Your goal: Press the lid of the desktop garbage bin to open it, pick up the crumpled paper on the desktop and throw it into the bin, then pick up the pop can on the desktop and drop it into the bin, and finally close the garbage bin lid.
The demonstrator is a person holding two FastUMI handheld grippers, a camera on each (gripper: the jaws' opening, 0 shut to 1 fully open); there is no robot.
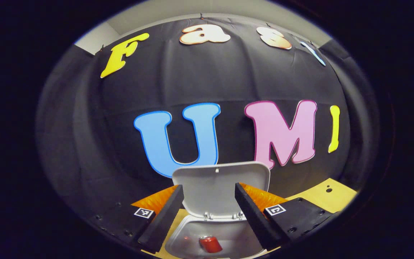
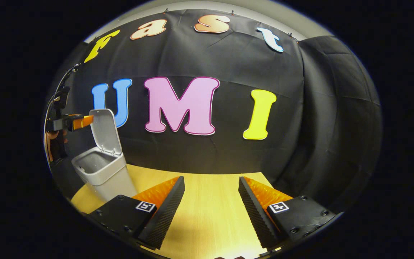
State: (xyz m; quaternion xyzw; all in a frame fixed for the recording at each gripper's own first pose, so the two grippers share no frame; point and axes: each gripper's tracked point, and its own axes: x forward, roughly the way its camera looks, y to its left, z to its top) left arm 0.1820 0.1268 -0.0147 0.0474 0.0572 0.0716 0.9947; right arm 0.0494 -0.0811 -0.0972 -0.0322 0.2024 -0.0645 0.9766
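Hovering above the open bin, the left gripper is spread and empty; the pop can lies inside, lid upright, probably awaiting closing. Well apart over bare desktop, the right gripper waits spread, empty.

Surface: you are working over a light wooden table, which is showing bare wood between your right gripper's fingers in the right gripper view.
Standing on it: a grey garbage bin is sitting upright toward the table's left side (its lid is standing raised).
Far edge: the tabletop is running up to the black cloth wall.
Left gripper view: a table corner is showing a small dark hole.
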